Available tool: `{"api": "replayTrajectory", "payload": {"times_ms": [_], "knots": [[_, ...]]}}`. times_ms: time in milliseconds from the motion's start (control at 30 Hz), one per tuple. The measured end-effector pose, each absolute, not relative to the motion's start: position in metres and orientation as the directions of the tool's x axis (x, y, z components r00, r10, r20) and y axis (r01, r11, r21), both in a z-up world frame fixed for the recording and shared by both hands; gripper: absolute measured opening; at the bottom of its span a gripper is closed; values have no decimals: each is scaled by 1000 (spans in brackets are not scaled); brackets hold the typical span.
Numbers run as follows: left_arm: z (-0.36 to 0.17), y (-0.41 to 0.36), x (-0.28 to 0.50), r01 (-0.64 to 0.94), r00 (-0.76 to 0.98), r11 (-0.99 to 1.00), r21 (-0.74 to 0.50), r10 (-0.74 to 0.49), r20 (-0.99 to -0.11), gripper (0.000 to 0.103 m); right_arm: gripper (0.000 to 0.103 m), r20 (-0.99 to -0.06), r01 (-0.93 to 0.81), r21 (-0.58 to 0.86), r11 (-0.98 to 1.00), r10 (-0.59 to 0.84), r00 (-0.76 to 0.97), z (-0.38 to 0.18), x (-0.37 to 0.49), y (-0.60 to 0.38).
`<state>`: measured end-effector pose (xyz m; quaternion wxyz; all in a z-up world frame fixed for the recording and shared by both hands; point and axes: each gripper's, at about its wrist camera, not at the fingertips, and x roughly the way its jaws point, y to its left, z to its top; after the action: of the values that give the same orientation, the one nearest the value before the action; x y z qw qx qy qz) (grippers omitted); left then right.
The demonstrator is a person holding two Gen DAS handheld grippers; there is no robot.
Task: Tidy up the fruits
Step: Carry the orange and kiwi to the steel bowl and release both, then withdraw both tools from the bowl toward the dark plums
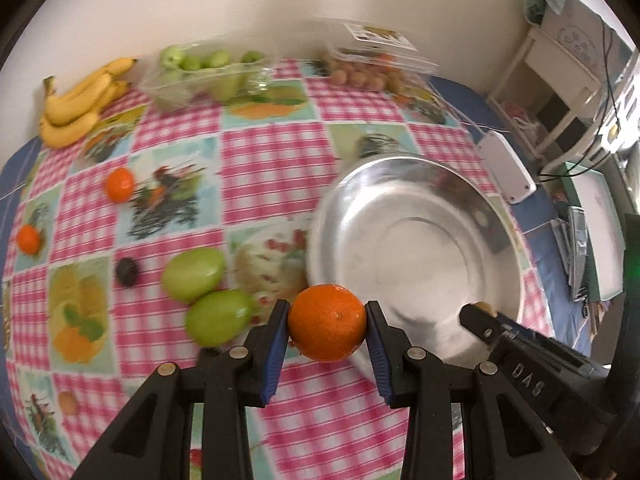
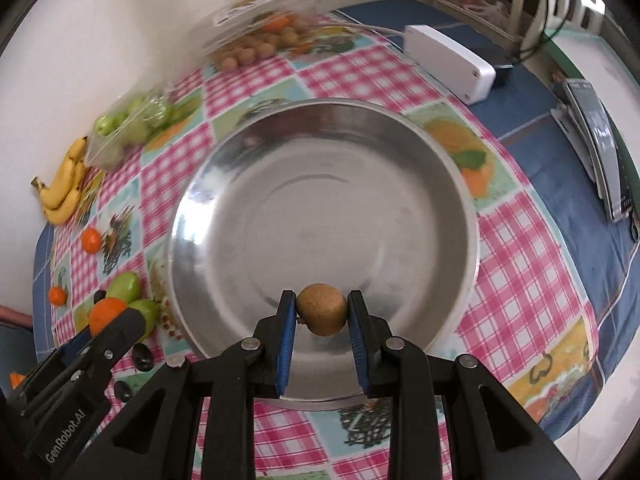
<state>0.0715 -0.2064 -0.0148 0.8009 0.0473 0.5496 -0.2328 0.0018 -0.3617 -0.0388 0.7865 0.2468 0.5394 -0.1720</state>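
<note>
Left claw is clamped on an orange, blue pads pressing both sides, and it hangs just off the metal bowl's rim at about eight o'clock, over the checked cloth. Right claw is clenched round a small brown fruit and sits inside the bowl's near edge, six o'clock on the basin, nothing lying in the bowl under it. From the left wrist view, two green fruits lie touching each other at nine o'clock of the held orange, a dark fruit just beyond them, two more loose oranges further out toward ten. Bananas hug the wall at the counter's far-left edge, a clear tub of green fruit beside them, a lidded clear box of small brown fruits at twelve. White box sits past the bowl at one o'clock on the blue cover. Open cloth between bowl and tubs.
</note>
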Motion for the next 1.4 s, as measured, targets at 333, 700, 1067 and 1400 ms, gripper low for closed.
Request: {"api": "replayTrajectory", "payload": {"times_ms": [333,700,1067,1400], "knots": [[-40,-227,84,426,248,879,-212,-339,-908,40,27,-958,549,195,813,38,284,-62,3,-364],[-42,-224,81,434,248,873,-223,-355,-901,46,27,-967,549,182,816,48,250,-70,5,-360],[-34,-199,84,366,282,913,-182,-295,-913,59,38,-950,536,198,821,26,311,-55,8,-357],[-30,-166,92,257,340,963,-79,-166,-926,74,39,-925,530,227,817,12,379,-37,8,-356]]}}
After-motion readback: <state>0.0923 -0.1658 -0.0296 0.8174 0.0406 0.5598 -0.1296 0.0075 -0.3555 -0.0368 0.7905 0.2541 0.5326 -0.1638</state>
